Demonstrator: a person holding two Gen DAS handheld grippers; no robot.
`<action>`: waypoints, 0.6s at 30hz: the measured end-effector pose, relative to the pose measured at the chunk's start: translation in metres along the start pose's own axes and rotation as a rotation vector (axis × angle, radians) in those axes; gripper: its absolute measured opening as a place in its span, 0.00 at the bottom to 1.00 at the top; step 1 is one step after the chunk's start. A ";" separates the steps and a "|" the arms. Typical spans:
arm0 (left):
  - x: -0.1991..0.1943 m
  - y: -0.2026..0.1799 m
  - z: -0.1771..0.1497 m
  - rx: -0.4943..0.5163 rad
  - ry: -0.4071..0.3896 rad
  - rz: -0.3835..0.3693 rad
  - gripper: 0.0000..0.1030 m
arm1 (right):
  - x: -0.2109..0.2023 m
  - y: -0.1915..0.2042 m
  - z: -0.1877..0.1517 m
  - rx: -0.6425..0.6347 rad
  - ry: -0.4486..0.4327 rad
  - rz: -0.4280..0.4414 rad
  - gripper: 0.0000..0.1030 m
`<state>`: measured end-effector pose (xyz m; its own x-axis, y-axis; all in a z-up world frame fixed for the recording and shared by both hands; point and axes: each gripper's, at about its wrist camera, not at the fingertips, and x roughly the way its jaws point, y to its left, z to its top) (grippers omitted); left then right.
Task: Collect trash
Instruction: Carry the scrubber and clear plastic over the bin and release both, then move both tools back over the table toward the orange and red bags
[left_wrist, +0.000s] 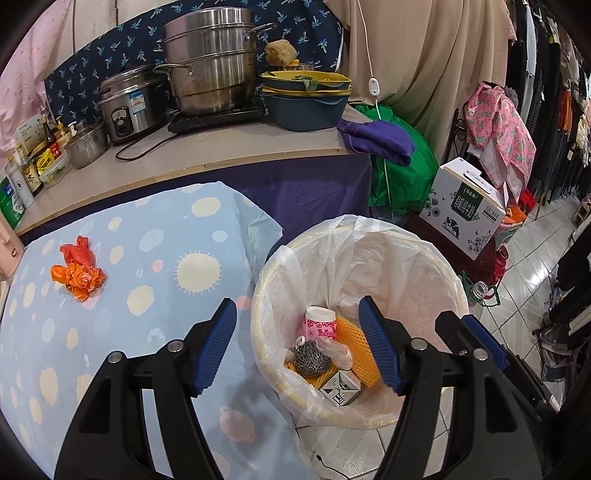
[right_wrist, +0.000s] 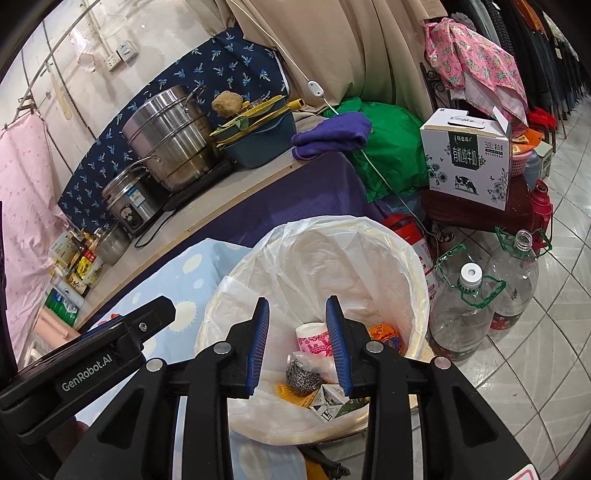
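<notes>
A: Where does the trash stand?

B: Most lies in the lined bin (left_wrist: 354, 236), lower centre of both views: a pink cup (left_wrist: 320, 323), a steel scourer (left_wrist: 311, 357), orange foam netting (left_wrist: 356, 349), a small carton (left_wrist: 339, 387). One crumpled orange bag (left_wrist: 78, 271) remains on the spotted cloth (left_wrist: 155, 295), left of the left-wrist frame, well apart from the bin.

A: And the grippers?

B: Both hang over the bin's mouth. The left gripper (left_wrist: 297, 343) has its fingers wide apart, nothing between them; the right gripper (right_wrist: 297, 341) shows a narrower gap, also empty.

A: Which step is this?

B: By the look of it, a drop just made. The next move likely calls for a swing left to the orange bag, fingers spread to straddle it, then a firm close on thin, springy plastic.

A: Anything unclear?

B: The bin's bottom is masked by the fingers and liner folds; the carton's print is unreadable. The orange bag is out of sight in the right-wrist view, and the bench (left_wrist: 221, 162) behind is cut off at left.
</notes>
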<state>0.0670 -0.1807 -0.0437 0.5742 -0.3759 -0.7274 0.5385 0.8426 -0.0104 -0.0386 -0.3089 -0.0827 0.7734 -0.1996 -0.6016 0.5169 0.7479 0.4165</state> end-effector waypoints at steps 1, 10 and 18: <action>-0.001 0.001 0.000 -0.002 -0.001 0.000 0.63 | -0.001 0.001 0.000 -0.002 0.000 0.000 0.32; -0.010 0.024 0.002 -0.052 -0.019 0.010 0.67 | -0.004 0.019 -0.001 -0.033 -0.004 0.003 0.36; -0.019 0.068 -0.001 -0.132 -0.032 0.039 0.67 | -0.001 0.050 -0.008 -0.086 0.011 0.026 0.36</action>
<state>0.0920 -0.1159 -0.0309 0.6138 -0.3519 -0.7067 0.4308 0.8994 -0.0738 -0.0169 -0.2656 -0.0666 0.7816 -0.1731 -0.5993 0.4633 0.8043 0.3720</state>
